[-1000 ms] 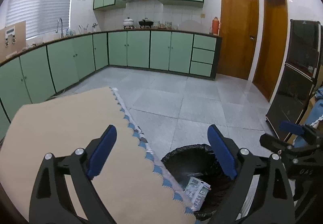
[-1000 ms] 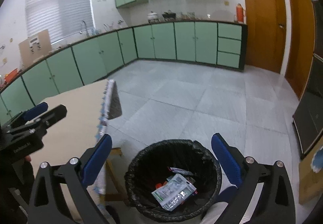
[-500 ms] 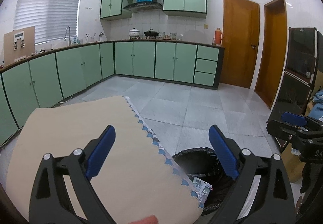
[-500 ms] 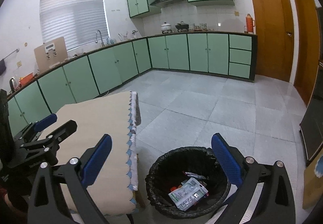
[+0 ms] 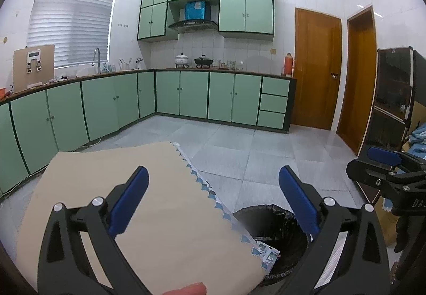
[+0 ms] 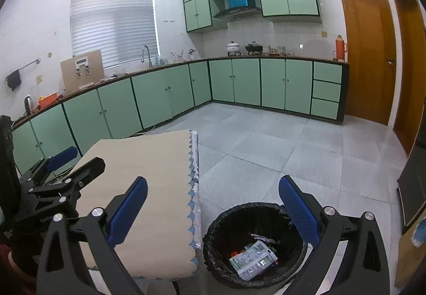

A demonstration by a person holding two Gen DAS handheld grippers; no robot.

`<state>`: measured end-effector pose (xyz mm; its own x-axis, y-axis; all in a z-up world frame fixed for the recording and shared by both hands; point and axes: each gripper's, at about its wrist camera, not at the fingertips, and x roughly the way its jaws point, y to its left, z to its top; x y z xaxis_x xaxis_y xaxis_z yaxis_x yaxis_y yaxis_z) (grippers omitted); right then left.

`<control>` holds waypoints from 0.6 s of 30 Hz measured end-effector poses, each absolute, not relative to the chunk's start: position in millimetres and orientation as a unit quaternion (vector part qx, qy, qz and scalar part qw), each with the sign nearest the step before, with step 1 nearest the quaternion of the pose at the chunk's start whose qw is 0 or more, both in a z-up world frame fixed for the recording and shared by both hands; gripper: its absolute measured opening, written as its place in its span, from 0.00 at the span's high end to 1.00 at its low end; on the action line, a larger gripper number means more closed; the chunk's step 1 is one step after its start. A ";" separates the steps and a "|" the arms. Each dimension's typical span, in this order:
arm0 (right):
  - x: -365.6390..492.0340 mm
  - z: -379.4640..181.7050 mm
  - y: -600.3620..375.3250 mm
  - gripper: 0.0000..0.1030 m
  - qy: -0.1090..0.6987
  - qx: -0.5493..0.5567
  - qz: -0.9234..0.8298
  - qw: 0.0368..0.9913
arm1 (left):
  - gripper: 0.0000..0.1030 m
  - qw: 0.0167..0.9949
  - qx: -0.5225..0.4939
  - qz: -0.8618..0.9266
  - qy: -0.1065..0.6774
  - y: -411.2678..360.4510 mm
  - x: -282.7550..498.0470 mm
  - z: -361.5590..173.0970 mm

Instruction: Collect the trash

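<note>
Trash [image 6: 253,259] lies in the black-lined bin [image 6: 213,236], lower centre, beside the beige-clothed table [image 6: 149,175].
Green-cabinet kitchen, grey tile floor [image 6: 266,151]; left gripper [image 5: 213,204] and right gripper [image 6: 213,208] gape wide, empty; bin partly hidden.

Matt beige cloth [image 6: 149,175] on the table, crinkled glossy black plastic liner [image 6: 221,225] in the bin, glossy wooden doors [image 5: 316,69].

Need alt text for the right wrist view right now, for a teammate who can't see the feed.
The open, empty right gripper looks down at a black-lined trash bin on the grey tile floor, with a white-green wrapper and other scraps inside. Left of the bin is a beige-covered table, and the left gripper is above it. Green kitchen cabinets line the far walls.
</note>
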<state>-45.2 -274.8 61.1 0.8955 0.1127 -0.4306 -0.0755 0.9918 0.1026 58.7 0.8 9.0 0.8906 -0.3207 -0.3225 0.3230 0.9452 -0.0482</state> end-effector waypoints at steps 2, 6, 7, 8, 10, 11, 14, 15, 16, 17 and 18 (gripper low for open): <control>-48.4 62.3 -270.5 0.06 0.221 0.039 0.052 0.973 | 0.08 0.973 0.003 -0.164 0.162 4.2 55.0 10.3; -50.4 63.6 -263.4 0.06 0.217 0.032 0.057 0.974 | 0.07 0.975 0.001 -0.160 0.157 10.6 50.5 11.9; -50.9 64.2 -261.6 0.06 0.215 0.031 0.059 0.974 | 0.07 0.975 0.001 -0.159 0.156 11.7 49.8 12.1; -51.2 64.4 -260.7 0.06 0.214 0.032 0.061 0.974 | 0.07 0.975 0.001 -0.159 0.155 12.7 49.0 12.4; -50.6 64.2 -261.2 0.06 0.212 0.032 0.065 0.975 | 0.07 0.975 0.000 -0.157 0.155 15.4 46.4 12.2; -50.4 64.4 -260.3 0.06 0.212 0.031 0.065 0.975 | 0.07 0.976 0.000 -0.156 0.154 16.0 45.1 12.3; -48.4 63.8 -257.4 0.06 0.212 0.032 0.069 0.974 | 0.07 0.976 -0.001 -0.154 0.154 15.4 43.3 13.0; -48.7 63.3 -256.9 0.06 0.211 0.033 0.070 0.974 | 0.07 0.976 -0.002 -0.153 0.154 15.3 43.7 12.8; -49.0 63.2 -256.4 0.06 0.211 0.033 0.071 0.974 | 0.07 0.976 -0.002 -0.153 0.154 15.9 42.2 12.4; -48.6 63.2 -255.6 0.06 0.211 0.032 0.071 0.974 | 0.07 0.976 -0.003 -0.153 0.154 16.4 42.2 12.3; -48.5 63.4 -254.8 0.06 0.211 0.031 0.072 0.974 | 0.07 0.976 -0.003 -0.152 0.154 16.2 41.3 11.9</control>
<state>-48.5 -254.8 63.4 0.9008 0.1533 -0.4063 -0.1268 0.9877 0.0914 41.3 16.2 11.9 0.9061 -0.2983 -0.2999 0.2965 0.9536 -0.0529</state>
